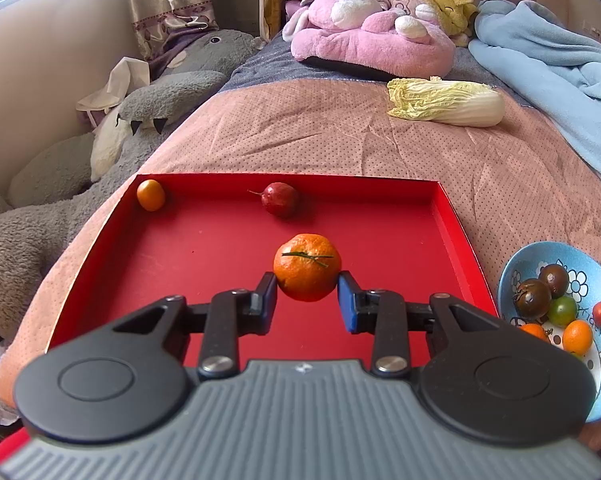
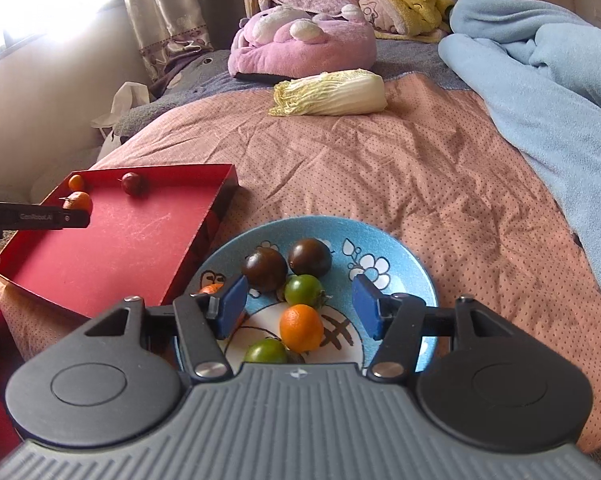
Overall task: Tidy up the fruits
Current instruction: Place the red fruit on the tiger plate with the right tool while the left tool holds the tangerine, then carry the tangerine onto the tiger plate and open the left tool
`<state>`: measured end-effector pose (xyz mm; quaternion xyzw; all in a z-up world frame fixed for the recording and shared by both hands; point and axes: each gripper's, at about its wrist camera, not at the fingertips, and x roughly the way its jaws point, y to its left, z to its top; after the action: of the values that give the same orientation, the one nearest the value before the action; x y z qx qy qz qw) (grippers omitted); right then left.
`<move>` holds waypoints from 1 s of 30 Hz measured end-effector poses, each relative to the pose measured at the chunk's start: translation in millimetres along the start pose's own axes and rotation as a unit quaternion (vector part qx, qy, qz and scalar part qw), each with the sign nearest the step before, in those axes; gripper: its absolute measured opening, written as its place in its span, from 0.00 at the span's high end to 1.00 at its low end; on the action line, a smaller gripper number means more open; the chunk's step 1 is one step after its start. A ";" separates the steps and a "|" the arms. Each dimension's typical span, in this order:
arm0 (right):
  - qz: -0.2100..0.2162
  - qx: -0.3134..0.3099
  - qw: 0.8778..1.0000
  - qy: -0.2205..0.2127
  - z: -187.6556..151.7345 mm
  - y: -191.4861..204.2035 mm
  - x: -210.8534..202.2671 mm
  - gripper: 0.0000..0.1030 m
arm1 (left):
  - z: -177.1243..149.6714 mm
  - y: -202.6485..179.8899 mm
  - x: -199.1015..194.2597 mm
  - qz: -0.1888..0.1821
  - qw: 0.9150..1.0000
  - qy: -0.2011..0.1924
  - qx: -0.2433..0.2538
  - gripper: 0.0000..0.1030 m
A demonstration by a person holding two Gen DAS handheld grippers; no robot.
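Sitting on a bed, the whole scene is laid out on a pink dotted bedspread (image 2: 400, 176).

Left tool (image 1: 307, 290): clamping its two blue pads on a tangerine (image 1: 307, 266), the pads pressing against the fruit's two sides, and holding it over the floor of the red tray — whether the fruit is resting on the tray or lifted just off it cannot be told.

Red tray (image 1: 188, 248): lying on the bedspread, carrying a small orange fruit (image 1: 151, 195) in its far left corner and a dark red fruit (image 1: 279, 199) with a thin stem near the far wall.

Right tool (image 2: 300, 304): standing with its blue pads apart above the blue bowl, gripping nothing — a small orange fruit in the bowl (image 2: 301, 328) is lying in the gap between the pads, clear of both.

Blue bowl (image 2: 404, 248): sitting just beside the tray's right wall, patterned with flowers, holding two dark brown tomatoes (image 2: 264, 269), a green tomato (image 2: 304, 290), another green one at the near rim (image 2: 267, 351) and an orange piece partly hidden behind the left pad.

Napa cabbage (image 2: 330, 94): lying on its side farther up the bed, well apart from tray and bowl.

Background: a pink plush toy (image 1: 364, 36) and a light blue blanket (image 2: 540, 80) are resting at the head of the bed.
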<state>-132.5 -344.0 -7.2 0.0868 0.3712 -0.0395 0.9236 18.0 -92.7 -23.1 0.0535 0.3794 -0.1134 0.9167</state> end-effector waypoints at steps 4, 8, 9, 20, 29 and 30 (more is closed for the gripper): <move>0.023 -0.017 1.000 0.001 2.8 18.3 -6.7 0.34 | 0.2 0.1 0.1 0.000 1.000 -0.001 -0.001 0.65; 0.040 -0.030 0.999 0.005 1.9 33.8 -9.1 0.29 | 0.4 0.5 0.2 0.000 1.000 -0.001 -0.001 0.65; 0.041 -0.031 0.999 0.006 1.7 36.2 -9.4 0.29 | 0.8 0.5 0.0 0.000 1.000 -0.001 -0.001 0.65; 0.053 -0.037 0.998 0.015 -3.1 42.0 -15.3 0.28 | 0.3 0.9 0.1 0.000 1.000 -0.001 -0.002 0.65; 0.057 -0.041 0.997 0.023 -10.1 43.0 -19.2 0.20 | 0.5 1.2 0.3 0.001 1.000 -0.001 -0.005 0.65; 0.057 -0.042 0.997 0.024 -10.9 43.2 -20.3 0.20 | -0.1 1.1 0.2 -0.001 1.000 0.001 -0.007 0.65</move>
<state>-148.6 -299.4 4.7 0.0700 0.3886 0.0311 0.9182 18.3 -91.6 -23.3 0.0467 0.3809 -0.1111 0.9167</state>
